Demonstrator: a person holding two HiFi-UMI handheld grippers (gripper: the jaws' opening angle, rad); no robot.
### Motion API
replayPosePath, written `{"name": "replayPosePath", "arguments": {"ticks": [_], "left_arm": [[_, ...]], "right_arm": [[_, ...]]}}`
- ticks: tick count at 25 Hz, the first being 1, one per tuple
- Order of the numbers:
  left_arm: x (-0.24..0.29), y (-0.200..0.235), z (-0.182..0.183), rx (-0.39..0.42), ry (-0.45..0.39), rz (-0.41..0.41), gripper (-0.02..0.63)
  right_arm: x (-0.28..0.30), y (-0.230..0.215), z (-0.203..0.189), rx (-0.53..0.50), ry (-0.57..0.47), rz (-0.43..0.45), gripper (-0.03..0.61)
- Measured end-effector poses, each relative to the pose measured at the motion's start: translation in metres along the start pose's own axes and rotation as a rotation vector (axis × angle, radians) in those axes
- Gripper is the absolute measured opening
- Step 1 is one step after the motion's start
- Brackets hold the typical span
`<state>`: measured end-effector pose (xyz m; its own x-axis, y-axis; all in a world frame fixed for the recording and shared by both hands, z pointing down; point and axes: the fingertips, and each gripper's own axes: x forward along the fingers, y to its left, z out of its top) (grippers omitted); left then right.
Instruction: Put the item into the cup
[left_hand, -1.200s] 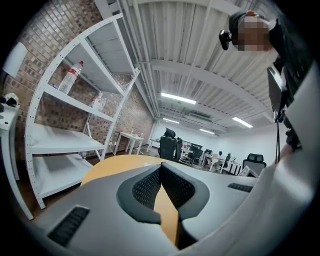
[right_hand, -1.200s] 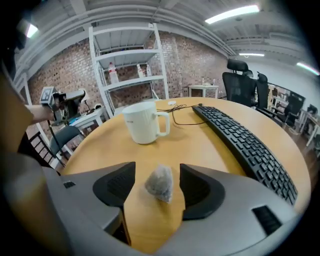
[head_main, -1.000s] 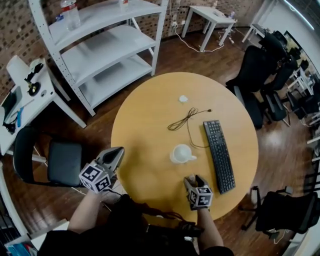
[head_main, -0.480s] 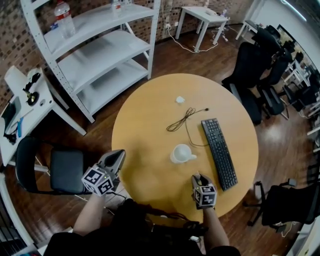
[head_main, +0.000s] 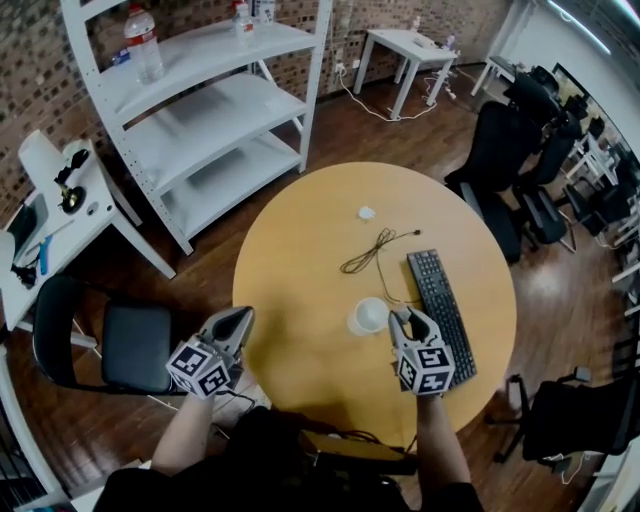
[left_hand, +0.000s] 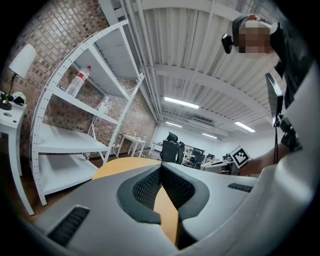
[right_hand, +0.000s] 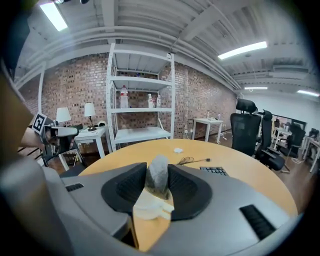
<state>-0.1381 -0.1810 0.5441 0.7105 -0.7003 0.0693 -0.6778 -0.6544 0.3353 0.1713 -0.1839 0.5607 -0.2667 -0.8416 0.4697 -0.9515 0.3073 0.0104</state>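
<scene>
A white cup (head_main: 368, 316) stands on the round wooden table (head_main: 300, 250), right of its middle. My right gripper (head_main: 402, 317) is held just to the right of the cup, its tips level with the rim. Its jaws are shut on a small grey fuzzy item (right_hand: 159, 176). Below that item, in the right gripper view (right_hand: 159, 172), the white cup (right_hand: 146, 207) shows between the jaws. My left gripper (head_main: 240, 316) hovers at the table's left edge, away from the cup. Its jaws (left_hand: 161, 169) meet at the tips with nothing between them.
A black keyboard (head_main: 440, 300) lies right of the cup, close to my right gripper. A dark cable (head_main: 368, 250) and a small white scrap (head_main: 366, 212) lie farther back. A white shelf unit (head_main: 200, 90) stands behind the table, a black chair (head_main: 110, 335) at its left.
My right gripper closed on the grey item near the table's front edge, then rose and moved forward to the cup's right side. The left gripper has barely moved.
</scene>
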Motion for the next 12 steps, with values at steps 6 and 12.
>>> {"name": "replayPosePath", "arguments": {"ticks": [6, 12], "left_arm": [[-0.031, 0.019, 0.005, -0.012, -0.024, 0.073, -0.005], [-0.048, 0.019, 0.005, -0.011, -0.027, 0.095, -0.005]], "right_arm": [[0.022, 0.017, 0.021, -0.022, -0.032, 0.042, 0.141], [0.032, 0.024, 0.003, 0.017, 0.0, 0.089, 0.25]]}}
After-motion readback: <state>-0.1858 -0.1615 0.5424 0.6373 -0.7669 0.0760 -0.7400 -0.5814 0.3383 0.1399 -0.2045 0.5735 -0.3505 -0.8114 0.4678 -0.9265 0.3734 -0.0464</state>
